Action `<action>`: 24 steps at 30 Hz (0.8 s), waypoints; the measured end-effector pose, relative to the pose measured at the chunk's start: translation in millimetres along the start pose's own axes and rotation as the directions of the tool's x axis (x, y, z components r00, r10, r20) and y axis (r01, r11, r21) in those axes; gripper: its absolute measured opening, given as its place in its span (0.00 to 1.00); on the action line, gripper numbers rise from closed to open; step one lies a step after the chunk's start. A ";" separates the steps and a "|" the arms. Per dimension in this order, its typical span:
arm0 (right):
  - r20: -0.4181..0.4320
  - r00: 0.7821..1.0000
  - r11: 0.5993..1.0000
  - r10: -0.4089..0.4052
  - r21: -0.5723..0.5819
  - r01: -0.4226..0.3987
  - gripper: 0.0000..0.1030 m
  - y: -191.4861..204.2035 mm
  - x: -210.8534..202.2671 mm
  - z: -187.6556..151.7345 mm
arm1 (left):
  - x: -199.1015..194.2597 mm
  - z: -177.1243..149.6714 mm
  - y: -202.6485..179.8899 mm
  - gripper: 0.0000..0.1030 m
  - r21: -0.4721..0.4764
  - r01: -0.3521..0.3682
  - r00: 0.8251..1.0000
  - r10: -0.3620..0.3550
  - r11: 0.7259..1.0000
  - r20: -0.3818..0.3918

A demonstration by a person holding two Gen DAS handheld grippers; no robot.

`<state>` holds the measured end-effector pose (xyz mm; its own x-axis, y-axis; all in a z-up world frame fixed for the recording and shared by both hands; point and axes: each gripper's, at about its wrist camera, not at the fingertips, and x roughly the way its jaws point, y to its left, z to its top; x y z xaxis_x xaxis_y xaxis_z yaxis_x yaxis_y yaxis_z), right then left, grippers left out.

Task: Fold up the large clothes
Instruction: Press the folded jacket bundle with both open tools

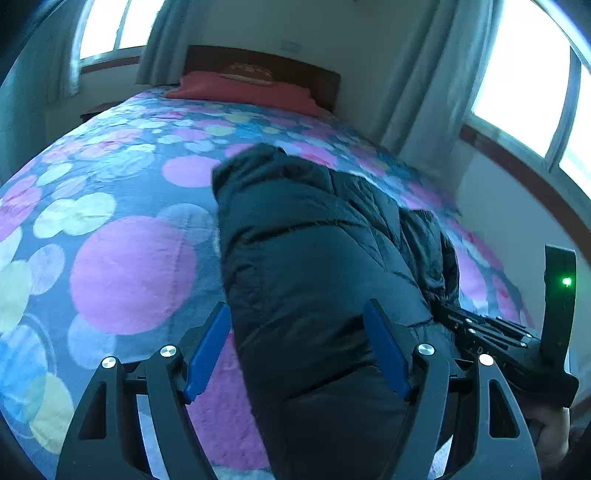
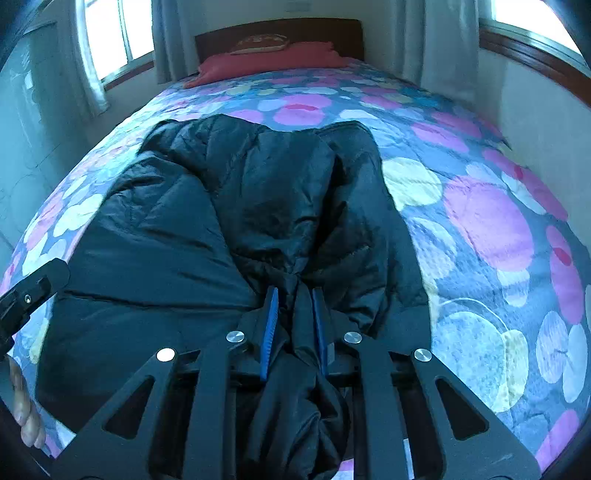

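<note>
Right claw (image 2: 293, 325), blue-padded black fingers, clenched on a bunched fold of the black quilted puffer jacket (image 2: 236, 206); fabric pinched between both pads and spilling back under the claw toward the camera. Left claw (image 1: 297, 347) released, fingers spread wide, hovering just above the near end of the same jacket (image 1: 314, 258); pads not pressing on fabric. The left claw's left finger sits over the bedspread, its right finger over the jacket.

Right claw also shows at the right edge of the left wrist view, green light lit on its body, a hand (image 1: 552, 430) gripping it below. In the right wrist view, part of the left claw's black body sits at the far left edge with fingers of a hand (image 2: 24, 410) below it.

Jacket lies lengthwise on the bed, running ahead from both claws, crumpled and partly folded over itself, far end rounded. Under it and to both sides, a blue bedspread with pink, yellow and pale circles (image 2: 487, 221).

Far ahead of the claws: a red pillow (image 2: 269, 61) against a dark wooden headboard (image 2: 280, 31). Pale curtains (image 1: 417, 96) and bright windows (image 1: 524, 70) beyond, left and right.
</note>
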<state>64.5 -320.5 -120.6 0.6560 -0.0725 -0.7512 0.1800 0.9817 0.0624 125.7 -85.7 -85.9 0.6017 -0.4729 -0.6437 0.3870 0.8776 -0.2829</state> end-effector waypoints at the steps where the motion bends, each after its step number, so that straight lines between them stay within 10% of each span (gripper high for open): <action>1: -0.002 1.000 1.000 -0.002 0.006 0.002 0.16 -2.9 3.0 -0.7 | 6.8 0.8 -5.0 0.71 0.011 -0.014 1.000 0.014 1.000 -0.014; 10: -0.024 0.999 0.998 0.029 0.057 -0.028 0.17 -31.2 42.7 -17.8 | 52.1 -6.9 -26.7 0.72 0.118 -0.126 0.988 0.135 0.985 -0.071; 24: 0.007 1.000 0.999 -0.007 0.051 0.006 0.24 -19.1 9.2 -16.5 | 26.9 -3.4 -12.2 0.71 0.063 -0.101 0.993 0.104 0.993 -0.052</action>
<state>55.0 -337.0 -139.5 0.6599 -0.0804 -0.7470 0.2214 0.9709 0.0911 134.8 -108.9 -102.1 0.6017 -0.3738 -0.7059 0.3677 0.9141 -0.1707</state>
